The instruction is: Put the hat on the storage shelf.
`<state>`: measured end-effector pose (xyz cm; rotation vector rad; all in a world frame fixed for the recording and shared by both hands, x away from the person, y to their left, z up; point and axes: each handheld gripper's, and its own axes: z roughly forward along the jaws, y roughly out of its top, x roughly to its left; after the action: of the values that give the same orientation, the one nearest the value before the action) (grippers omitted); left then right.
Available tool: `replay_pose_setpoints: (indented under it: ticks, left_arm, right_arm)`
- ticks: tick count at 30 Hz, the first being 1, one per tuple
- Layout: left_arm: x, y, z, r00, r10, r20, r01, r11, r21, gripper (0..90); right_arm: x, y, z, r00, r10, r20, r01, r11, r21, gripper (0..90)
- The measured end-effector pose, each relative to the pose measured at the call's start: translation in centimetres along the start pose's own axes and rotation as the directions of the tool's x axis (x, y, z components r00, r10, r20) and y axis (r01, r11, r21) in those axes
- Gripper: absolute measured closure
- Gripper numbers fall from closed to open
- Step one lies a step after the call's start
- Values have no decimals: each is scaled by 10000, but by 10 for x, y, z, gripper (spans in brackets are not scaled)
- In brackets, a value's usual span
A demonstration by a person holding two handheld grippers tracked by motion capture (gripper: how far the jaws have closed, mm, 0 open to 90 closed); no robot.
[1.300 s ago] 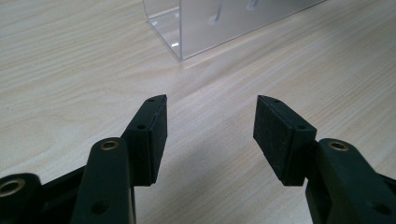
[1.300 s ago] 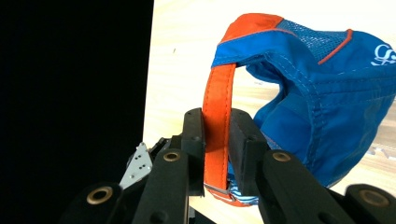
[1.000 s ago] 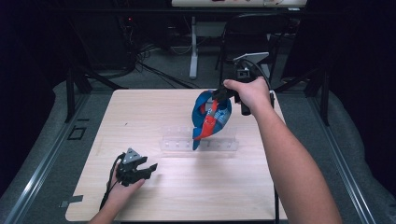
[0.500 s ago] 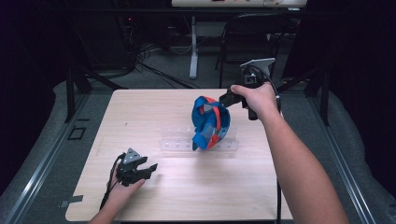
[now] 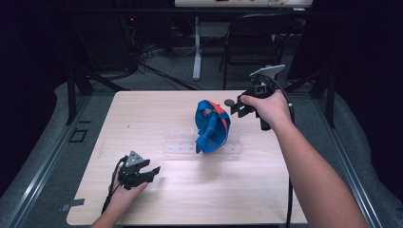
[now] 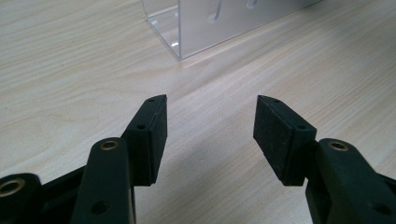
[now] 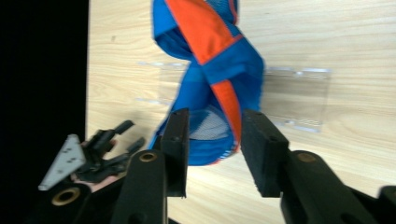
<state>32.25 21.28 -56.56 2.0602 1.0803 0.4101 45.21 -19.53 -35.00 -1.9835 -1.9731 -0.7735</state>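
A blue and orange fabric piece [image 5: 211,126] is draped upright over a clear acrylic rack [image 5: 178,142] at the middle of the wooden table [image 5: 142,114]. My right gripper [image 5: 236,108] hovers just to its right, open, with nothing in the jaws. In the right gripper view the fabric [image 7: 215,70] and rack [image 7: 299,100] lie beyond the open gripper [image 7: 212,154], apart from its pads. My left gripper [image 5: 153,172] rests open on the near left of the table. In the left gripper view that gripper [image 6: 210,126] faces the rack's end [image 6: 210,23]. The left gripper [image 7: 109,149] also shows far off in the right gripper view.
A black chair [image 5: 259,33], a white stand leg [image 5: 196,47] and loose cables [image 5: 152,61] sit on the floor beyond the table's far edge. Metal floor rails [image 5: 43,161] run along the left side. Bare tabletop lies in front of the rack.
My right gripper let go of the fabric and pulled back to the right and away from it. The fabric settled onto the rack. The left gripper stayed still.
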Motion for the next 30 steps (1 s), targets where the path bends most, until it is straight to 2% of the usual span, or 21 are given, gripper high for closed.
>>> replay_pose_setpoints:
  ticks: [2, 3, 6, 9, 16, 21, 22, 23, 25, 30]
  left_arm:
    - [0, 0, 0, 10000, -20, -5, 20, 10000, -2, 452]
    - [0, 0, -1, 10000, -21, 22, 21, 10000, 58, 452]
    - [-1, 0, 0, 10000, 6, 14, -6, 10000, 68, 453]
    - [-2, 0, 0, 10000, 37, -29, -37, 10000, -6, 452]
    - [-3, 0, 2, 10000, 29, -66, -29, 10000, -22, 453]
    - [-3, 0, 2, 9999, 85, -56, -84, 10000, 33, 452]
    - [-3, 0, 2, 9999, 84, -62, -84, 10000, 32, 452]
    - [-3, 0, 2, 9999, 84, -67, -84, 10000, 34, 453]
    - [-4, -1, 2, 10000, 48, -76, -48, 10000, 18, 452]
    - [-5, -1, 3, 9999, 101, -58, -100, 9999, 51, 453]
  right_arm:
    - [-5, -5, 2, 9999, -31, 102, 31, 10000, -68, 607]
    - [-9, -7, 3, 9999, -123, 68, 122, 9999, 81, 605]
    - [-16, -15, 5, 9999, -24, 157, 25, 10000, -86, 588]
    - [-31, -25, 9, 9997, -27, 224, 27, 10000, -34, 575]
    - [-59, -46, 15, 10000, 12, 31, -12, 10000, -56, 556]
    - [-73, -62, 20, 9999, -144, 20, 144, 9998, 99, 550]
    - [-75, -65, 21, 9998, -194, -5, 194, 9998, 88, 550]
    - [-77, -69, 23, 10000, -46, -44, 46, 9999, -91, 549]
    - [-83, -77, 26, 9997, -212, -72, 212, 9997, -125, 549]
    - [-94, -92, 37, 9996, -273, -91, 273, 9996, 36, 549]
